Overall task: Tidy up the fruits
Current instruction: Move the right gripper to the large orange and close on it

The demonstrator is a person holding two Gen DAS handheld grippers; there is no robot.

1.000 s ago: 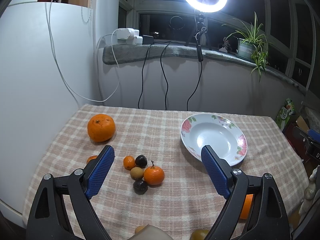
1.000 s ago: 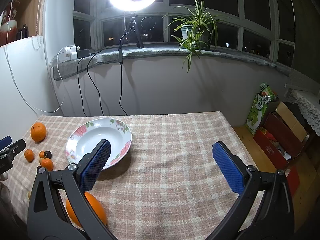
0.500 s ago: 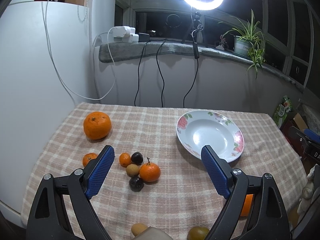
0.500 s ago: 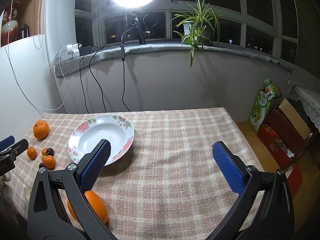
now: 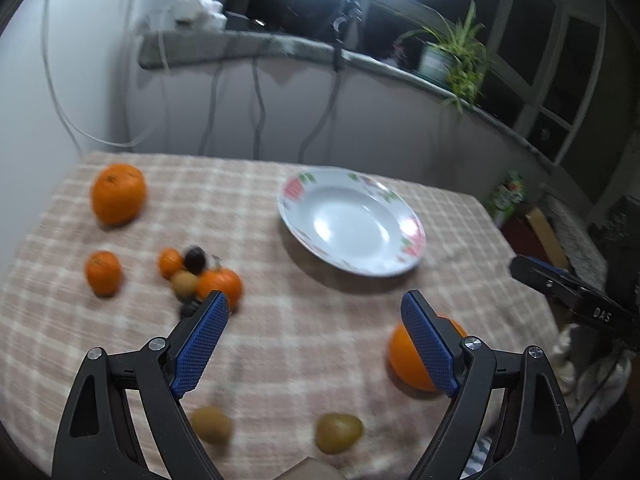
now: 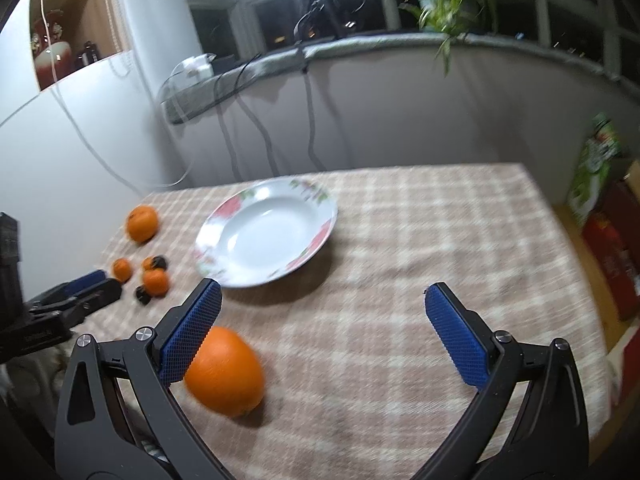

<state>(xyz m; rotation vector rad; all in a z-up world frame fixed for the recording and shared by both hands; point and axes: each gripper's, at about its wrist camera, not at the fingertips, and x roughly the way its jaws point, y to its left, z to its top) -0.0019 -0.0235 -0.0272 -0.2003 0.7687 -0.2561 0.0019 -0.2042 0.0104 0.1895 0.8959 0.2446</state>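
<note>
The right tongs hang spread wide above the checked tabletop. An orange lies just beside their left pad. Beyond sits an empty plate; left of it, another orange and small fruits.

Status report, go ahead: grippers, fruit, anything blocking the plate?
Left gripper open, empty. Right gripper open, empty. Plate bare; fruit on the tablecloth, big orange beside right gripper. Nothing blocking the plate.
</note>
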